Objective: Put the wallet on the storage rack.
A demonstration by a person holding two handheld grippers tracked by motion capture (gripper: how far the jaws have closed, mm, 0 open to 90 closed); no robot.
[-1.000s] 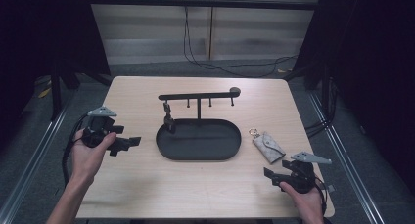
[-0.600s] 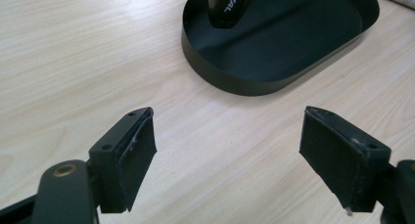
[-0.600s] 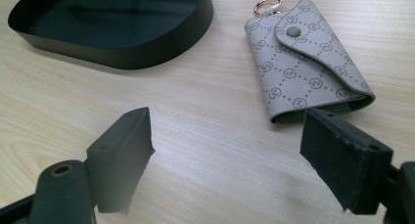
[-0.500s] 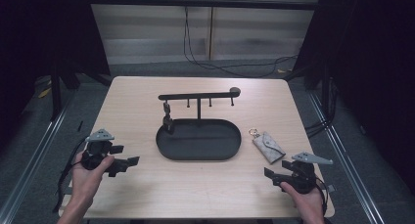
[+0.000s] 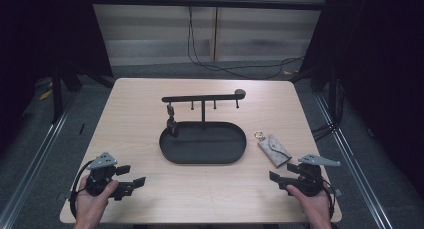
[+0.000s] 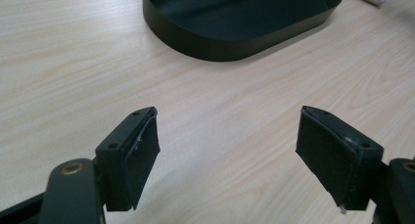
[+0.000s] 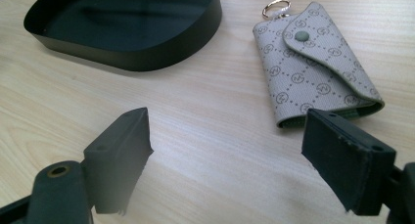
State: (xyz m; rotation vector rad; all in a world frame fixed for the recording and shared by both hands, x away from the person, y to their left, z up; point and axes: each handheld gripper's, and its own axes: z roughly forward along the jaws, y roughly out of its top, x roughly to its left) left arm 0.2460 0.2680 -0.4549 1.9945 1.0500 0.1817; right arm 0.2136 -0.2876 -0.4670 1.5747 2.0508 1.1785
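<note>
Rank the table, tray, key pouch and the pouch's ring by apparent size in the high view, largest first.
1. table
2. tray
3. key pouch
4. ring

No near ties; each looks plainly smaller than the one before.

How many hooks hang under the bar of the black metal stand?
4, in a row under the black metal stand's bar: the leftmost holds a small dark dangling item; three to its right look bare. More may be too small to tell.

left gripper point(image 5: 131, 185) open, right gripper point(image 5: 281, 180) open
</note>
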